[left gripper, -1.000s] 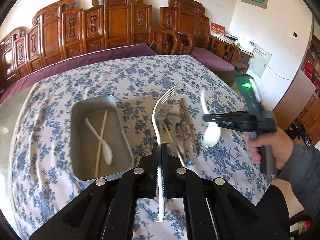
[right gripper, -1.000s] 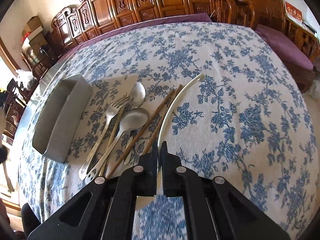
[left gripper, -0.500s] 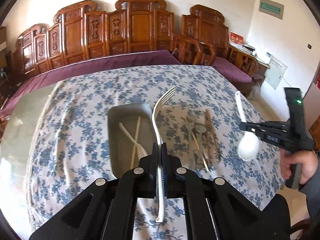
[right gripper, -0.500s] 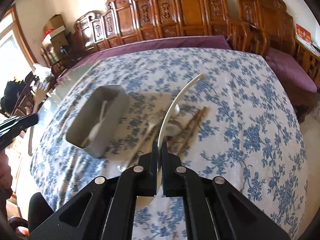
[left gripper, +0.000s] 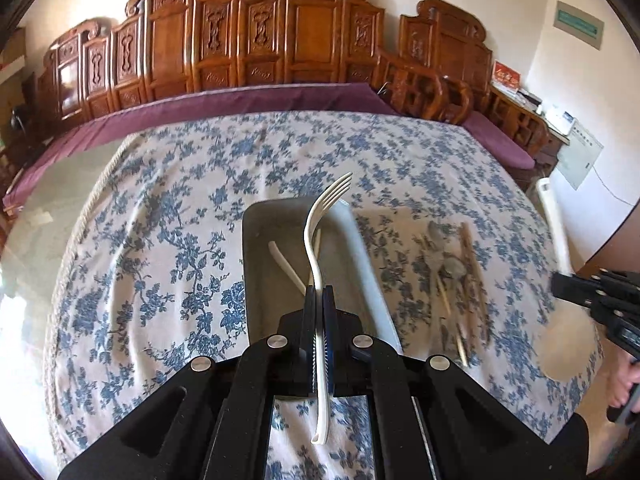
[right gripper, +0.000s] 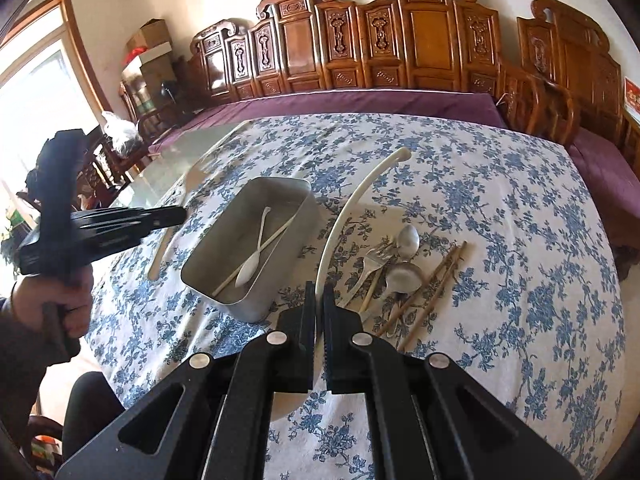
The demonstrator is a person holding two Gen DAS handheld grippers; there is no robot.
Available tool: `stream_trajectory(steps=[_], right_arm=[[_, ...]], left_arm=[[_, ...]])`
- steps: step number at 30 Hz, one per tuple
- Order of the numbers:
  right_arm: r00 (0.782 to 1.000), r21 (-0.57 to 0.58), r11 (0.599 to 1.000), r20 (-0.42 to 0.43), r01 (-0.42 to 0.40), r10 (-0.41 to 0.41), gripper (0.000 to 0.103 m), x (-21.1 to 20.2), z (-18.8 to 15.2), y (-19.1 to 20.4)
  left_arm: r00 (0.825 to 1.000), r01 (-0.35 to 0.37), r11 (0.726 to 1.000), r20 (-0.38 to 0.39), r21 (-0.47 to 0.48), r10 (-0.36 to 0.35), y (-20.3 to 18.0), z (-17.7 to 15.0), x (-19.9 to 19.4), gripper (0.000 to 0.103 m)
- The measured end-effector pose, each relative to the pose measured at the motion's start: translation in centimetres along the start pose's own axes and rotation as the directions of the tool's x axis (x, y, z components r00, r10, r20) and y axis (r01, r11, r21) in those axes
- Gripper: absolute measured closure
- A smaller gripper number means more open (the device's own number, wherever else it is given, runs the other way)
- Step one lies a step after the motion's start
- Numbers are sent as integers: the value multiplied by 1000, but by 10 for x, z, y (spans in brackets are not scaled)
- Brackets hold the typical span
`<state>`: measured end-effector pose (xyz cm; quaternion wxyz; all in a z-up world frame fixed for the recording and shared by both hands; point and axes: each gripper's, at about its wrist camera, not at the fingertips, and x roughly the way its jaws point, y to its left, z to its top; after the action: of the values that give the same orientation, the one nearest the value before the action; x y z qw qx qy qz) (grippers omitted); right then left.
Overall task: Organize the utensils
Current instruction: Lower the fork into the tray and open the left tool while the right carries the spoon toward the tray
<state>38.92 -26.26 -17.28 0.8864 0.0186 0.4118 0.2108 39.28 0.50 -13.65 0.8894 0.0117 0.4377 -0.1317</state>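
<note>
My left gripper is shut on a white plastic fork, tines pointing forward over the metal tray. A white spoon and a pale chopstick lie crossed in the tray. In the right wrist view my right gripper is shut on a white plastic spoon, held above the cloth between the tray and a pile of loose utensils. The left gripper shows at the tray's left; the right gripper is blurred at the other view's right edge.
The pile holds a metal fork, two metal spoons and brown chopsticks on the blue-flowered tablecloth. Carved wooden chairs line the far side. A hand grips the left tool's handle.
My left gripper swung left, so the tray now lies straight under the fork. My right gripper rose from the pile with the white spoon and now looks down on tray and pile.
</note>
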Motion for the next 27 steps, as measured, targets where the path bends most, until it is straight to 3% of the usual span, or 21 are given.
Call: stream_trajectory(steps=[6,21,27], right_arm=[[1000,-16,1000,-26,-8,7,99,15,3,-4],[996,36,998,-68,-56,58,99,63,7,-19],[995,15,998,-79,-61,62,99,75,13,-7]], left_arm=[[999,-14,999,-36,-33,13,9,0,35,101],[994,-45,999,-103,-11,44,15,1,83,100],[997,-31,999,-75,-28,28,20,-1,69,83]])
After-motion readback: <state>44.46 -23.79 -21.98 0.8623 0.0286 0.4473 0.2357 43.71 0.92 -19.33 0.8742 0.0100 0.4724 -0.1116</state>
